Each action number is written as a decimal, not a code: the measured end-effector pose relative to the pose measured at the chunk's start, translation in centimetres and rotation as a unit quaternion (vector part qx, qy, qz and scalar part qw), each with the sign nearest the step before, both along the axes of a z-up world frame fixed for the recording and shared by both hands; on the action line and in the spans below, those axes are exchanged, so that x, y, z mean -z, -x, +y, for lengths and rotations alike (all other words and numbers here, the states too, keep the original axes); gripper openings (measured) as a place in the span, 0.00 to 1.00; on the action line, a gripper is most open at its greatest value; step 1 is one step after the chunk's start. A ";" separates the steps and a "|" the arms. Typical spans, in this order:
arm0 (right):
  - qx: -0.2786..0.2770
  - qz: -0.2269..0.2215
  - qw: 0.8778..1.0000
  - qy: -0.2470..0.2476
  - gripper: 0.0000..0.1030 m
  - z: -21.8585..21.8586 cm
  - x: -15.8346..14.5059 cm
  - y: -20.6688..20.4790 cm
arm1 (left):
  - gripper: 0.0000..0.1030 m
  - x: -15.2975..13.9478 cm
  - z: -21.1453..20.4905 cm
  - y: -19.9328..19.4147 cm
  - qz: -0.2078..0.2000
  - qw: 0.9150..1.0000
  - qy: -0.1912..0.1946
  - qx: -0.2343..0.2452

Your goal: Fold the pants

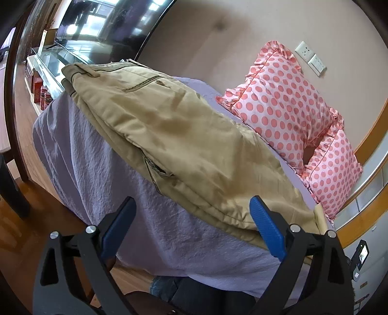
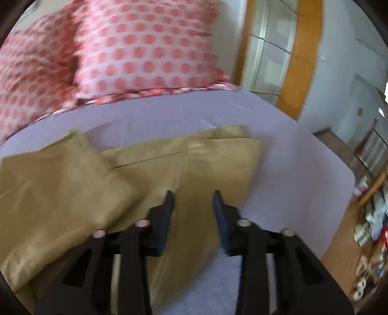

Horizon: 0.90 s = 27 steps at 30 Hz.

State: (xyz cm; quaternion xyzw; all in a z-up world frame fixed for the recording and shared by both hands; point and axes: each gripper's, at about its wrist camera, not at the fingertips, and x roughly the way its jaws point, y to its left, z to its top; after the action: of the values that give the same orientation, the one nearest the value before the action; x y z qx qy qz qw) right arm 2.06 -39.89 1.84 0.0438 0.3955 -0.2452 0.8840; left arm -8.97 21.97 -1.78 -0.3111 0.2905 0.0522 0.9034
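While both of my grippers hang over the bed, this is what the two wrist views show.

Pants: the khaki pants (image 1: pixel 169 135) lie on the lavender bed sheet (image 1: pixel 101 169), folded over into several layers; in the right wrist view the pants (image 2: pixel 150 174) show one folded part overlapping another at the left.

Left gripper: my left gripper (image 1: pixel 191 230) is near the edge of the bed, its blue-padded fingers (image 1: pixel 266 230) spread wide apart; the right-side finger sits just at the near hem of the pants, and I cannot tell whether it touches the cloth. Nothing is pinched between the fingers.

Right gripper: my right gripper (image 2: pixel 194 213) is above the pants, fingers apart with khaki cloth visible in the gap; this view is blurred, and I cannot tell whether the tips touch the fabric.

Pillows: two pink polka-dot pillows (image 1: pixel 286 106) lean at the head of the bed, well apart from the left gripper and beyond the pants.

Wall: a white socket and switch plate (image 1: pixel 310 58) sits above the pillows.

Left side of the room: a dark television (image 1: pixel 109 21) stands on a low cabinet.
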 end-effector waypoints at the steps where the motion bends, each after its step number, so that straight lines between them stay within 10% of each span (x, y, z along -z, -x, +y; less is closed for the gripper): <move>1: 0.015 -0.006 1.000 -0.013 0.12 -1.1 0.0 0.5 | 0.92 0.0 0.0 0.0 0.000 1.000 0.000 -0.002; 11: 0.165 -0.119 0.977 -0.068 0.08 -6.6 -2.8 11.6 | 0.91 0.5 -0.3 -1.0 0.003 1.000 0.011 0.012; 15: 0.036 -0.169 0.966 -0.191 0.61 -4.6 -3.8 9.9 | 0.91 0.4 -0.8 -1.2 -0.001 1.000 0.009 0.020; 20: -0.049 -0.096 0.923 -0.370 0.50 -1.7 0.1 2.8 | 0.92 0.3 -0.7 -0.5 -0.005 1.000 0.008 0.018; 27: -0.052 -0.056 0.907 -0.414 0.42 1.0 0.2 1.8 | 0.92 -0.1 0.4 0.5 -0.011 1.000 0.007 -0.002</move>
State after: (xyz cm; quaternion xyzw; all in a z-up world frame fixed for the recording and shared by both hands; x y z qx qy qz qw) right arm 0.23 -38.85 1.63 0.3983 0.4133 -0.0101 0.8188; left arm -9.51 22.33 -1.64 -0.3185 0.2798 0.0488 0.9044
